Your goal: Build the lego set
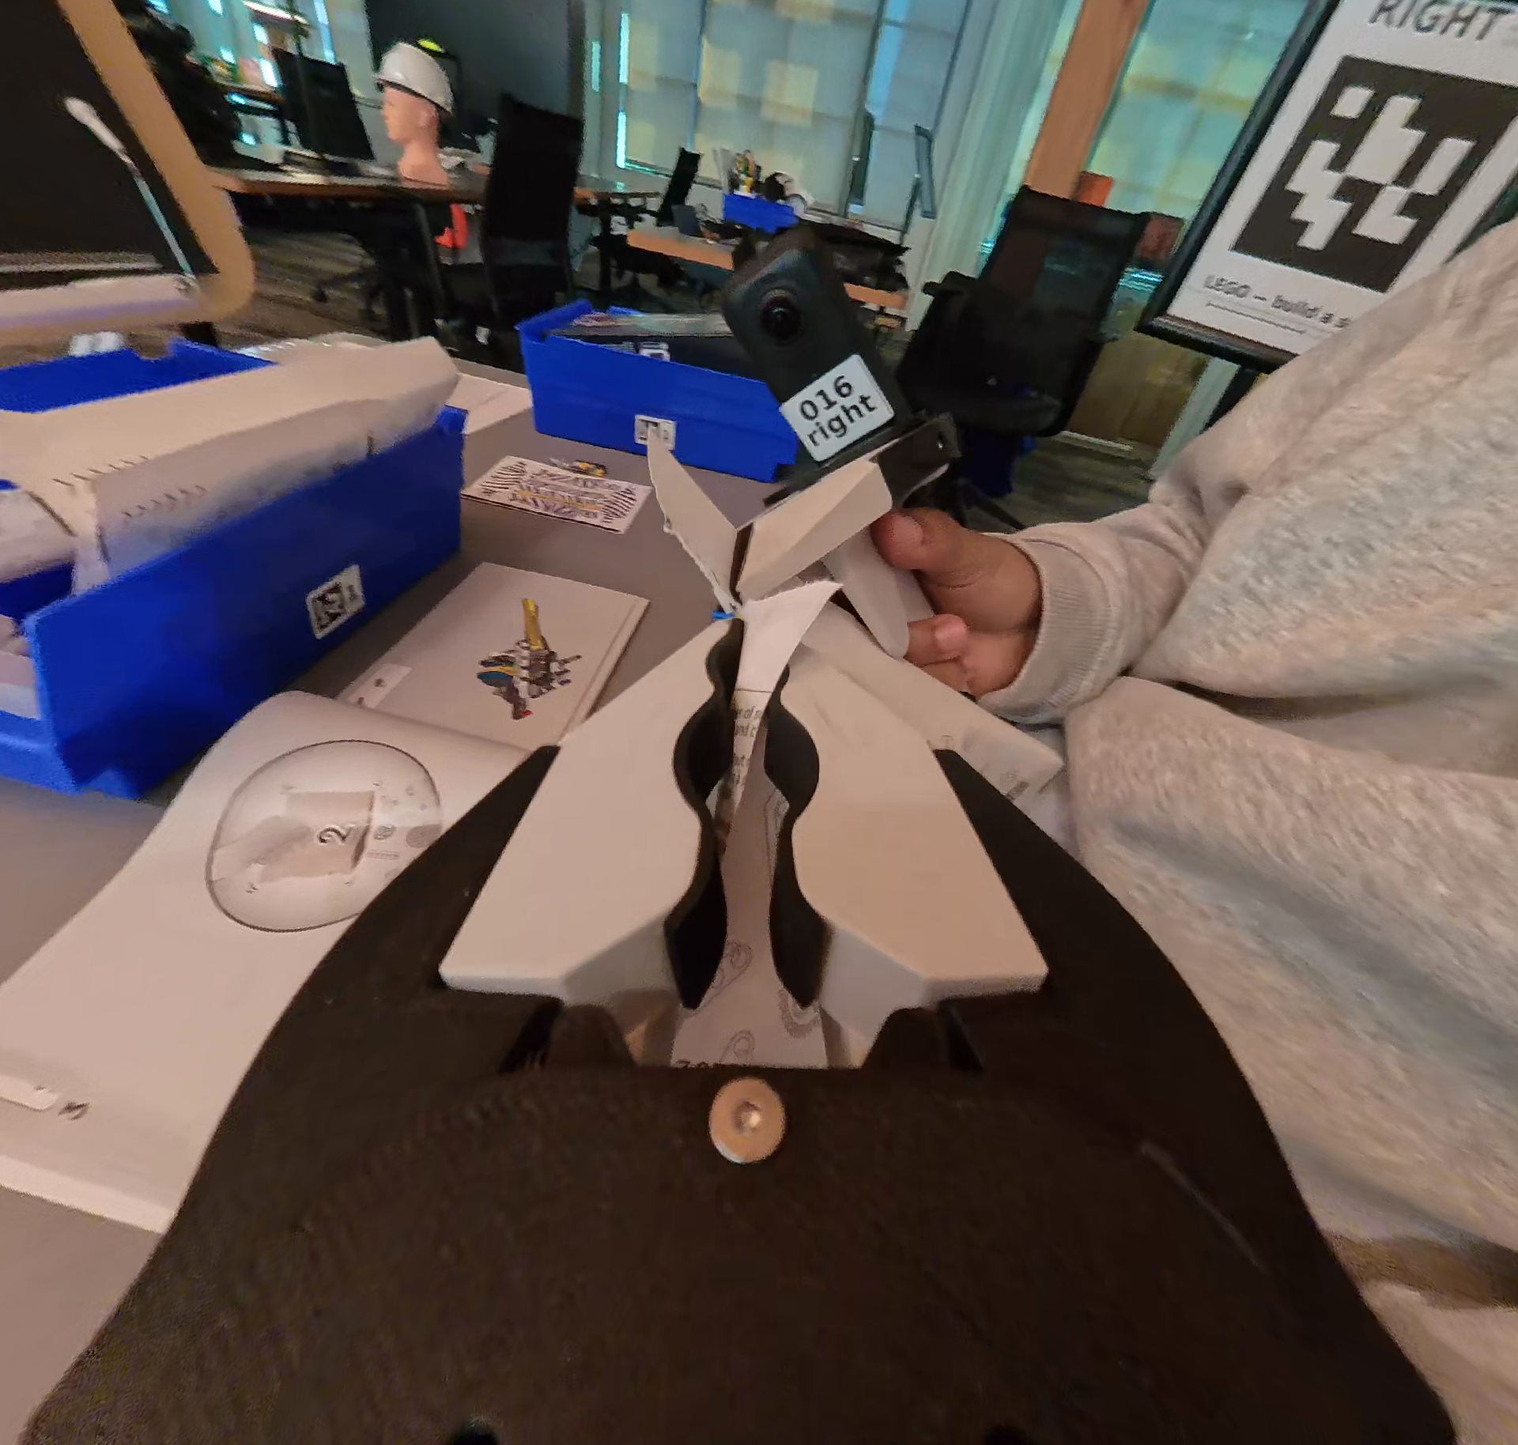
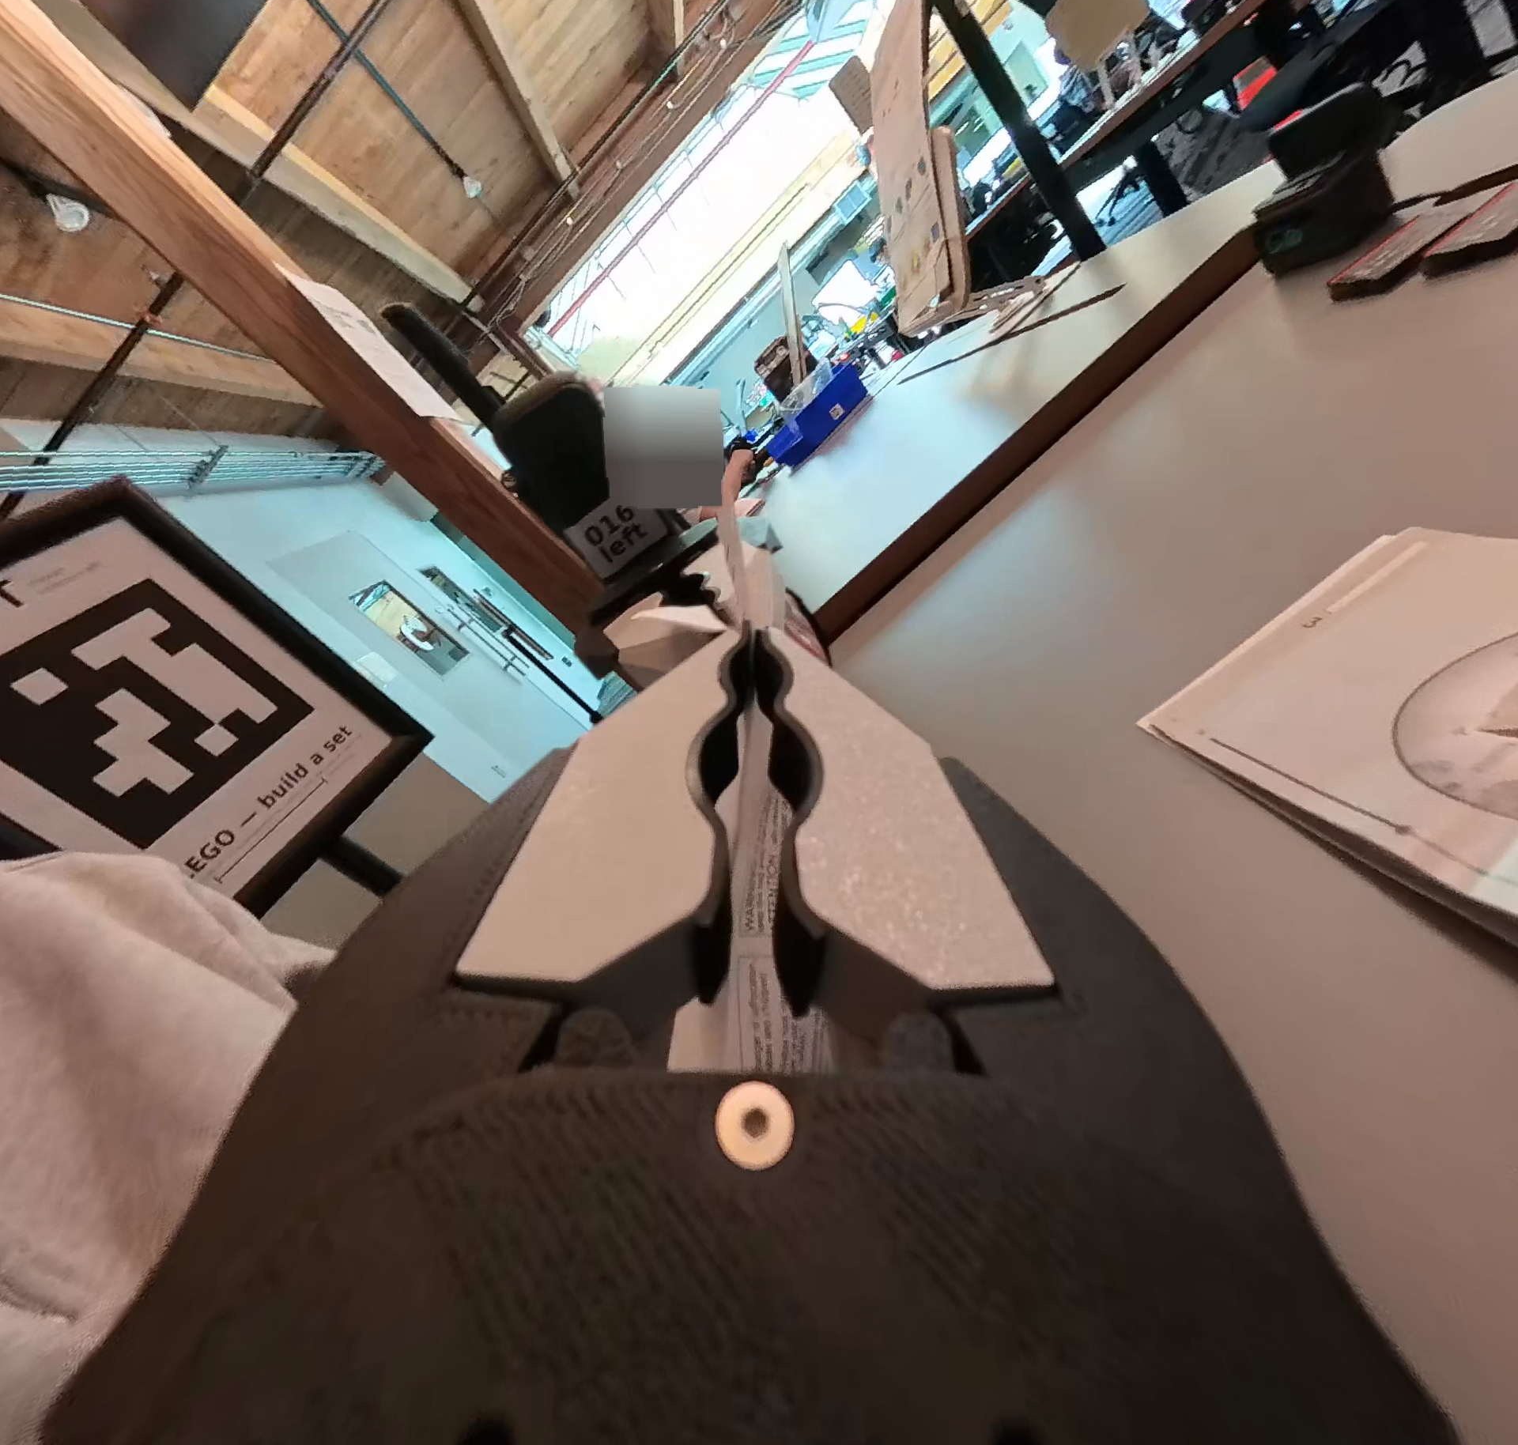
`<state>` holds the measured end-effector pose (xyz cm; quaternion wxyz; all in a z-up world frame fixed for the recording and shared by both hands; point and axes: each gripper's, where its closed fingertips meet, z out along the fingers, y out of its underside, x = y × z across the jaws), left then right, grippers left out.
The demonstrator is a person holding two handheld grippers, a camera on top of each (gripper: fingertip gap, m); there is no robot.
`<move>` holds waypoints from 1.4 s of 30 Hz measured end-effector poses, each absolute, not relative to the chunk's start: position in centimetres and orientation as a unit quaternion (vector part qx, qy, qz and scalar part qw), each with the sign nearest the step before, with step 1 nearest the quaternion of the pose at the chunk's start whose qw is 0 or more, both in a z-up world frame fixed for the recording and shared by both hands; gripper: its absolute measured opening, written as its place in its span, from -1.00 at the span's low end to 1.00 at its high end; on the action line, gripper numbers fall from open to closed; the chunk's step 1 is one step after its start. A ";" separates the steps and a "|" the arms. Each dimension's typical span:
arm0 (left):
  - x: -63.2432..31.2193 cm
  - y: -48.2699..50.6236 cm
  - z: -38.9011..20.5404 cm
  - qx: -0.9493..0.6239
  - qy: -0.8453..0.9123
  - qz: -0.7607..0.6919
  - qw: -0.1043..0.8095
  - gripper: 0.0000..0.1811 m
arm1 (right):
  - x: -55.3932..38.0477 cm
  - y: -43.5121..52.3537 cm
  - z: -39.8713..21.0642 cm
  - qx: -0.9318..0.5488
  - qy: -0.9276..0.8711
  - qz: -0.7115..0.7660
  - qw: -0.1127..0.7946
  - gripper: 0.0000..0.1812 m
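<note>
A white paper parts bag (image 1: 756,863) hangs in the air between both grippers. My left gripper (image 1: 739,642) is shut on it, and the bag runs down between the fingers. In the same view my right gripper (image 1: 727,592) meets it tip to tip, shut on the bag's upper part, where a ragged flap (image 1: 682,494) stands up. In the right wrist view my right gripper (image 2: 752,642) is shut on the printed bag (image 2: 768,855). The left gripper (image 2: 723,597) shows just beyond its tips. The bag's contents are hidden.
An open instruction booklet (image 1: 246,872) lies on the grey table (image 1: 49,872), and also shows in the right wrist view (image 2: 1355,748). Two blue bins (image 1: 205,584) (image 1: 649,404) stand behind, with a sticker sheet (image 1: 558,490) between. A framed marker sign (image 1: 1355,157) stands at the right. Left and right tips are no more than a few centimetres apart.
</note>
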<state>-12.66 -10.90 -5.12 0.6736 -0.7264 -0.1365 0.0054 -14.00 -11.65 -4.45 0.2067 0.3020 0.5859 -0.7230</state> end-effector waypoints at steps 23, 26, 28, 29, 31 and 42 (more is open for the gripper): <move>-14.0 -13.8 -3.6 -0.689 -0.165 0.048 0.704 -1.00 | -16.2 -12.8 -3.6 0.307 0.602 -0.709 0.202 -0.87; -13.8 -14.2 -3.0 -0.677 -0.161 0.044 0.717 -1.00 | -15.3 -12.6 -4.4 0.292 0.630 -0.683 0.228 -0.67; -13.6 -14.3 -2.7 -0.672 -0.158 0.039 0.723 -1.00 | -14.2 -12.7 -4.8 0.276 0.638 -0.667 0.269 -0.63; -13.5 -14.3 -2.7 -0.673 -0.156 0.036 0.722 -1.00 | -13.8 -12.7 -4.8 0.270 0.634 -0.664 0.290 -0.63; -13.3 -14.1 -2.9 -0.680 -0.157 0.031 0.716 -1.00 | -13.1 -12.7 -4.5 0.257 0.628 -0.663 0.317 -0.71; -10.9 -12.8 -2.8 -0.690 -0.134 -0.034 0.710 -0.54 | -11.6 -12.9 -3.8 0.201 0.670 -0.652 0.292 -1.00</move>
